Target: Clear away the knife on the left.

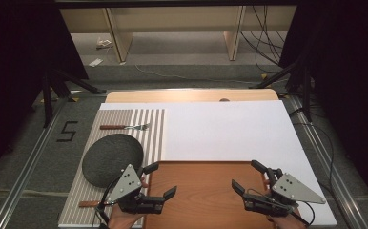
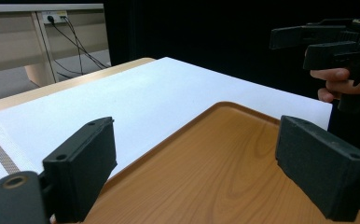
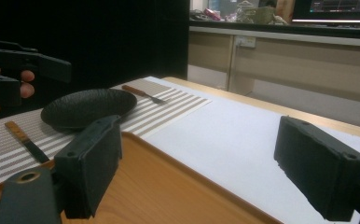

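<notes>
Two hand-held grippers hover over a wooden tray (image 1: 206, 191) at the near edge of the worktop (image 1: 230, 126). The left hand-held gripper (image 1: 160, 182) has its jaws spread wide with nothing between them; the right hand-held gripper (image 1: 247, 175) likewise gapes empty. Beside the tray, on a striped mat (image 1: 151, 129), sit a dark plate (image 1: 111, 157), a fork (image 1: 125, 127) beyond it, and a knife (image 3: 26, 141) nearer the person.

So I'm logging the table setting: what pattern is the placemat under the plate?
The placemat has brown and white stripes, clearest in the high view.
</notes>
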`<action>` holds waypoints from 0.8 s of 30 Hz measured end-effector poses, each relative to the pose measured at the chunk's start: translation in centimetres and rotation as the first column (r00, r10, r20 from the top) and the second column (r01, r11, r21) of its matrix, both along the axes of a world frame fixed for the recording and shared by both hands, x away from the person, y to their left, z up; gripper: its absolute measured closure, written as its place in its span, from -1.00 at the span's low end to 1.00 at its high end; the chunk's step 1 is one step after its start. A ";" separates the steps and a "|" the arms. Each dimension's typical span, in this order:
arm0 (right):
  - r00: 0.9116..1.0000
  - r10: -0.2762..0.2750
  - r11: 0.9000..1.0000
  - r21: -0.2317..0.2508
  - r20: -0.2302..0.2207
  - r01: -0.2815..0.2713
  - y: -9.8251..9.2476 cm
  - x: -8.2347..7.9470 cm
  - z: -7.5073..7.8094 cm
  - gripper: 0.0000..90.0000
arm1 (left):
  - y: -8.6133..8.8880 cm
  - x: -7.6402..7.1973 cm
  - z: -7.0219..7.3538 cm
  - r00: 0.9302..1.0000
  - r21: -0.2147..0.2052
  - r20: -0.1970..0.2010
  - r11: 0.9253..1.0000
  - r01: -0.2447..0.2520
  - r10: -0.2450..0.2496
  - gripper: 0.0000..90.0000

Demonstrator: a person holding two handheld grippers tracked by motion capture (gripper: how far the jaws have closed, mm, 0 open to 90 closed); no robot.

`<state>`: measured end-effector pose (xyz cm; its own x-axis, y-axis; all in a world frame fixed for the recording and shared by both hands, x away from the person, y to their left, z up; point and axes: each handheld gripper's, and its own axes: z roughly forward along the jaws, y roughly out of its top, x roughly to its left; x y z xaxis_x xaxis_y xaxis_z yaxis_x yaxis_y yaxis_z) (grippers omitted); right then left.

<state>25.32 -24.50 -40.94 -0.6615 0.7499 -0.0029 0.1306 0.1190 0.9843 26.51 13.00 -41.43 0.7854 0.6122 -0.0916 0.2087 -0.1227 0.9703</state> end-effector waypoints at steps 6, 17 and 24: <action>1.000 0.000 1.000 0.001 0.001 0.000 0.0 0.0 0.0 -0.64 | 0.0 0.0 0.1 1.000 0.002 -0.005 1.000 0.002 -0.002 -0.74; 1.000 0.001 1.000 0.000 0.001 -0.001 0.0 0.0 0.0 -0.64 | 2.0 0.8 2.1 0.999 0.020 -0.024 0.999 -0.030 0.030 -0.72; 1.000 -0.001 1.000 0.001 -0.002 0.001 0.0 0.1 0.0 -0.64 | 3.3 1.0 3.5 0.999 0.036 -0.040 0.999 0.000 0.001 -0.72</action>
<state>25.38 -24.52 -40.97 -0.6606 0.7508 -0.0005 0.1332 0.1178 0.9841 27.50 16.29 -37.95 0.7811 0.6161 -0.1013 0.2476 -0.1567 0.9561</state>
